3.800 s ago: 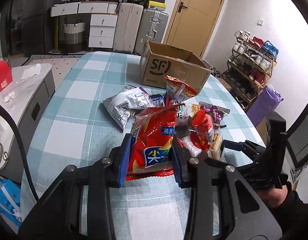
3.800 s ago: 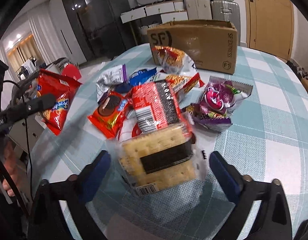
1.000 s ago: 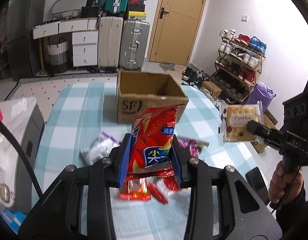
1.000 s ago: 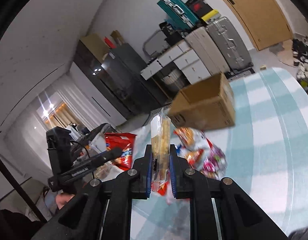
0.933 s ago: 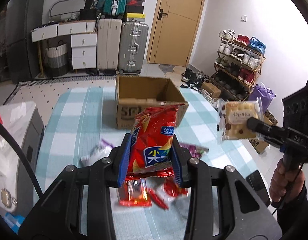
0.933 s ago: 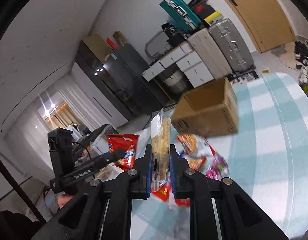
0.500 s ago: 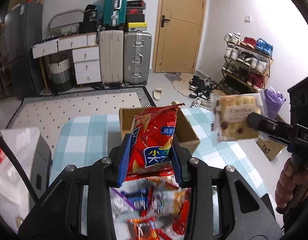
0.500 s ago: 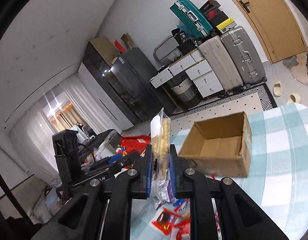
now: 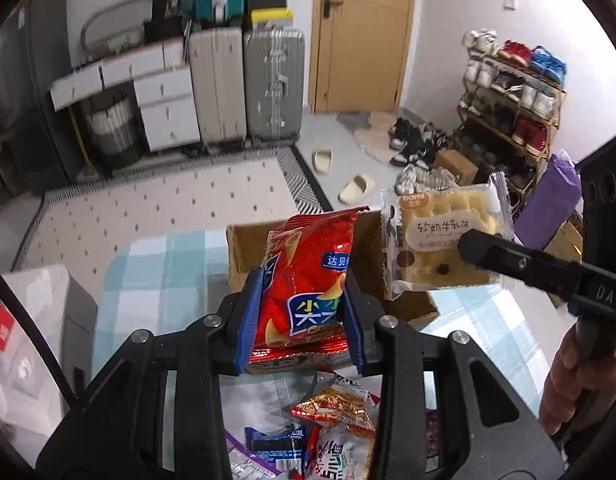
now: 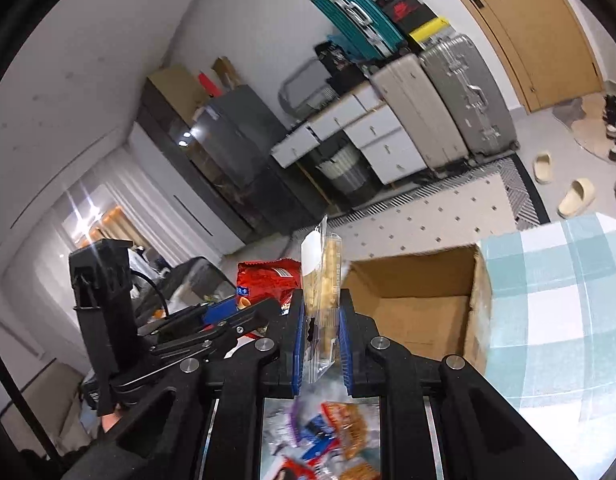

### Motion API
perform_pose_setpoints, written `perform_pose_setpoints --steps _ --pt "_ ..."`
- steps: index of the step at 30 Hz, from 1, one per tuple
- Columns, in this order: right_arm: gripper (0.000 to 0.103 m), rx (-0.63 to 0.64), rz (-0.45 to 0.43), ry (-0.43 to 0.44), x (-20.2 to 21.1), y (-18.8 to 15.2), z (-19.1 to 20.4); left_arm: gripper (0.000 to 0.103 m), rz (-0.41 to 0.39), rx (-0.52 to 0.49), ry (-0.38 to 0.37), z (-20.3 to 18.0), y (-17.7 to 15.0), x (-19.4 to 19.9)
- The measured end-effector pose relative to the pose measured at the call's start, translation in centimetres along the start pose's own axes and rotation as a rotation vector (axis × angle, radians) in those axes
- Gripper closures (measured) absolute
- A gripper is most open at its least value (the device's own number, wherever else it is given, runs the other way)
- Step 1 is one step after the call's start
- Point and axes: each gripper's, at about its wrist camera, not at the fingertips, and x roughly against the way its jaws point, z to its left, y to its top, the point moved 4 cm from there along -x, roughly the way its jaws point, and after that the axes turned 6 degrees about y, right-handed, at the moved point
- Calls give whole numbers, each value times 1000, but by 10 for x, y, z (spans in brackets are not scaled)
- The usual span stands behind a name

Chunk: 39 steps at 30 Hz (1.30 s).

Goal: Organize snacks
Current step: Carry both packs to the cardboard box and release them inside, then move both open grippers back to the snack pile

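My left gripper [image 9: 303, 312] is shut on a red chip bag [image 9: 308, 276], held upright above the open cardboard box [image 9: 243, 256]. My right gripper [image 10: 321, 316] is shut on a clear pack of cream crackers [image 10: 328, 280], seen edge-on, also over the box [image 10: 424, 312]. In the left wrist view the cracker pack [image 9: 444, 240] hangs to the right of the chip bag, at the box's right side. In the right wrist view the chip bag [image 10: 263, 280] shows just left of the crackers. The box looks empty inside.
A pile of loose snack packets [image 9: 332, 432] lies on the teal checked tablecloth [image 9: 155, 280] below the grippers, in front of the box. Suitcases [image 9: 243, 80], drawers and a shoe rack [image 9: 516, 96] stand across the room, beyond the table.
Both grippers have risen and moved forward with their packs, from over the snack pile to above the box. The box now sits directly below and in front of both packs.
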Motion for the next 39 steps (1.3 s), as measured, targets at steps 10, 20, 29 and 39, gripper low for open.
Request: perform_pose_setpoints --steps 10,20,29,39 --pt "88 -31 99 -82 -55 -20 -52 69 106 34 -15 3 -3 -80" --pt "88 -31 170 -124 -78 -31 -73 69 212 47 -10 14 -17 -150" --pt "87 -20 199 -166 -80 -37 -71 60 205 74 -15 17 -18 -156" --pt "71 57 99 -154 -27 -37 -29 34 2 44 45 10 -41 -61"
